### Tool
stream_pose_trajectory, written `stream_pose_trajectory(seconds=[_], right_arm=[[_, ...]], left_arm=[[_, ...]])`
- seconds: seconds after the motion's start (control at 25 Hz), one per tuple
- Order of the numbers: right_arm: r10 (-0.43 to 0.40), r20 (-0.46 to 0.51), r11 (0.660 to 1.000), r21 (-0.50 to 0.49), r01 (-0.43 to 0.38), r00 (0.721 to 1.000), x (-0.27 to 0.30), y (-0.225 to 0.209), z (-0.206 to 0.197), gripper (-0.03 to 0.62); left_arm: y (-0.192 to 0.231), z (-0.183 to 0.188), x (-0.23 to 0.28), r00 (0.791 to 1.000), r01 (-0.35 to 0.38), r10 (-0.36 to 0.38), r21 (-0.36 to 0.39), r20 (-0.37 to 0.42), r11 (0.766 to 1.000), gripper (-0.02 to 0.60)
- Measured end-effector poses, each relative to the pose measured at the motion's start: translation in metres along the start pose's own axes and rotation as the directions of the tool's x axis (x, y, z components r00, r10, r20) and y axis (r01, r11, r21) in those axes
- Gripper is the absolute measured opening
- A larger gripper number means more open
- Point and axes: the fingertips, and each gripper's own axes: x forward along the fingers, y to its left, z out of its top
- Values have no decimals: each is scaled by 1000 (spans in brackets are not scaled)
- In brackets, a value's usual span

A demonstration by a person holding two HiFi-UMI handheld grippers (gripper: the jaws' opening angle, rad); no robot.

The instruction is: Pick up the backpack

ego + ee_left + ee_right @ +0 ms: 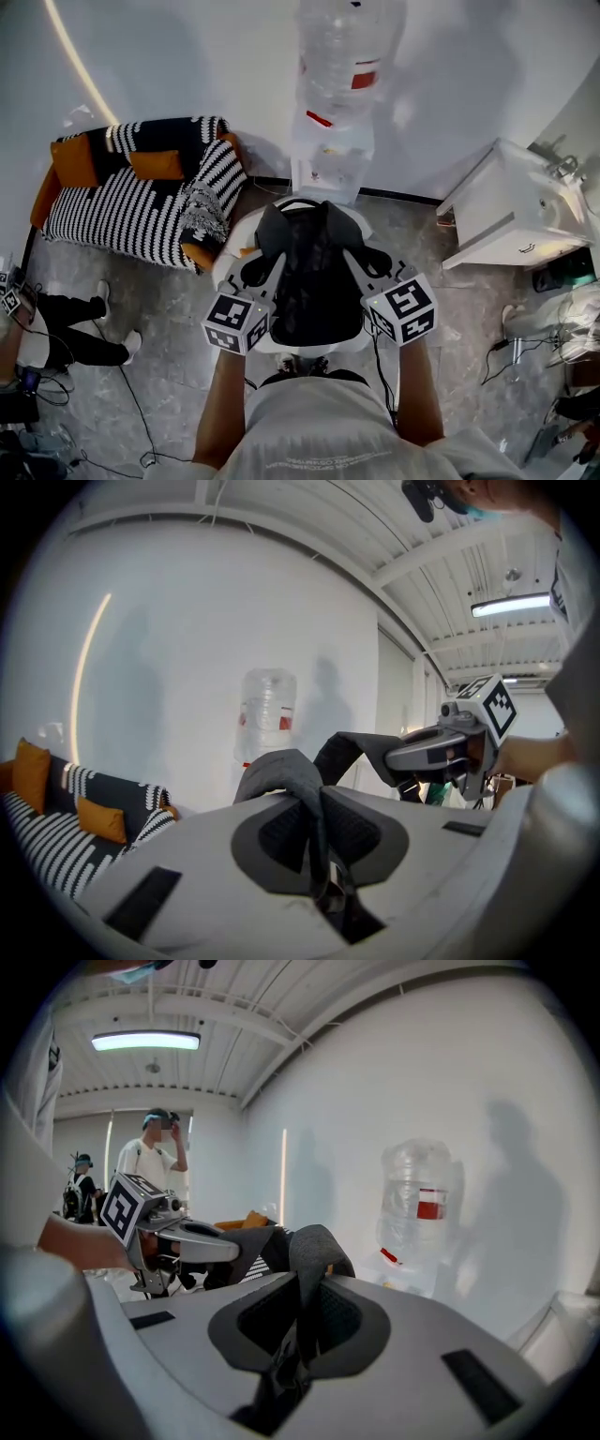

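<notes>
The black backpack (314,272) occupies the centre of the head view, held directly in front of the person's torso and suspended between both grippers. It sits over a round white tabletop (242,230); contact between the two cannot be determined. The left gripper (262,274) is at the 9 o'clock side of the backpack. Its jaws are clamped on the left shoulder strap (281,771), which arches up in a grey loop from between the pads in the left gripper view. The right gripper (364,264) is at the 3 o'clock side. Its jaws are likewise closed on the right shoulder strap (314,1251), which rises out of the jaw gap in the right gripper view. Each gripper view also shows the opposite gripper level with it, marker cube outermost. At 12 o'clock from the backpack, a water dispenser (328,159) stands against the white wall and carries an inverted clear bottle (342,56). At 10 o'clock is a black-and-white striped sofa (141,202) with orange cushions (75,161). At 3 o'clock is a white cabinet (511,211). At 8 o'clock, a seated person's legs (84,323) extend across the grey floor, with cables beside them.
</notes>
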Motion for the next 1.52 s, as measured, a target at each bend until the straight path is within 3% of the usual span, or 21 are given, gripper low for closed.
stream_pose_trajectory(seconds=[0.48,0.96,1.52], right_arm=[[-9,93,997,-73,16,996,3,0,51,34],[-2,196,990,-139,30,981,6,-5,111,34],[-10,248,984,-172,54,969,-2,-5,150,34]], left_arm=[[15,53,-10,995,-32,23,95,95,995,35],[37,112,-22,978,-124,93,163,188,979,35],[43,155,-38,955,-178,112,229,273,957,35]])
